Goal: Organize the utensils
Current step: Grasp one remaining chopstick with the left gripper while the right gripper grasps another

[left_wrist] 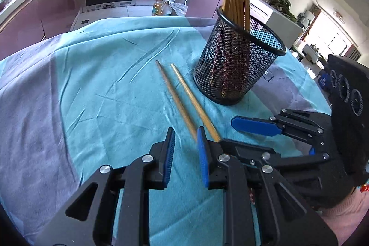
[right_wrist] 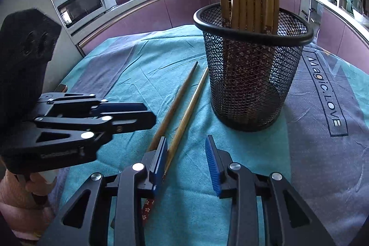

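Bamboo chopsticks on a teal cloth, both tools empty.
Left tool (left_wrist: 185, 149) stands narrowly parted, right tool (right_wrist: 185, 163) moderately parted; two chopsticks (right_wrist: 182, 112) lie just ahead on the cloth (left_wrist: 92, 84), the black mesh holder (right_wrist: 251, 75) of chopsticks beyond.

We read "Magic. LOVE" in dark letters inside a dark outlined box on the grey part of the cloth (right_wrist: 322, 93) spread over the table, just right of the mesh holder (right_wrist: 251, 75). Raised lettering stands on the side of the left gripper (right_wrist: 147, 114), but we cannot make it out. We can read no other text in either view.
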The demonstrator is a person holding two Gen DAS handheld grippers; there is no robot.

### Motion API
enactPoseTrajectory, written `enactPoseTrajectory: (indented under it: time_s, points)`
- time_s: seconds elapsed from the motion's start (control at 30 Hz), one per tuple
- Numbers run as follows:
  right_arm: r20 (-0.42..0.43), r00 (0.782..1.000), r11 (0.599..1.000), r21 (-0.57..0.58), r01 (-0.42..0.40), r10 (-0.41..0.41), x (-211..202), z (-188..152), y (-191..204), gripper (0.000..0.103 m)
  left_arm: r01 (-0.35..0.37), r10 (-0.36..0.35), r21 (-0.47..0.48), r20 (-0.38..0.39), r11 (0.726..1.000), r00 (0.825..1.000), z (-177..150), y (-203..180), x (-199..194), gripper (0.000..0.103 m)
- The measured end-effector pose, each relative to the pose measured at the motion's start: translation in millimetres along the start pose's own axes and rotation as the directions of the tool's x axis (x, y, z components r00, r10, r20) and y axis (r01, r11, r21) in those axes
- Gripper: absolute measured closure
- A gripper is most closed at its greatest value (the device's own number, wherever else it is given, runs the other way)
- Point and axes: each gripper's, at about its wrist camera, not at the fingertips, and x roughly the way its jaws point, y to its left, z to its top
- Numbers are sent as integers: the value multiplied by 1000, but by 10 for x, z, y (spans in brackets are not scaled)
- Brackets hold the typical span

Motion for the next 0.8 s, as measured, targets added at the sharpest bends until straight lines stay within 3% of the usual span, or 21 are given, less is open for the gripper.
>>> enactPoseTrajectory:
  time_s: [0.37,0.63,0.8]
  points:
    - [2,1000,1000,-4,-5,5,-46,-30,-50,71,-60,62,36,-40,998,997,144,-95,254,83]
    - [7,1000,1000,-16,17,-17,18,41,6,72,-78,80,59,-36,995,996,141,-112,187,92]
    - [11,1000,999,-19,29,-29,80,108,23,75,-96,97,45,-34,994,995,150,-18,160,86]
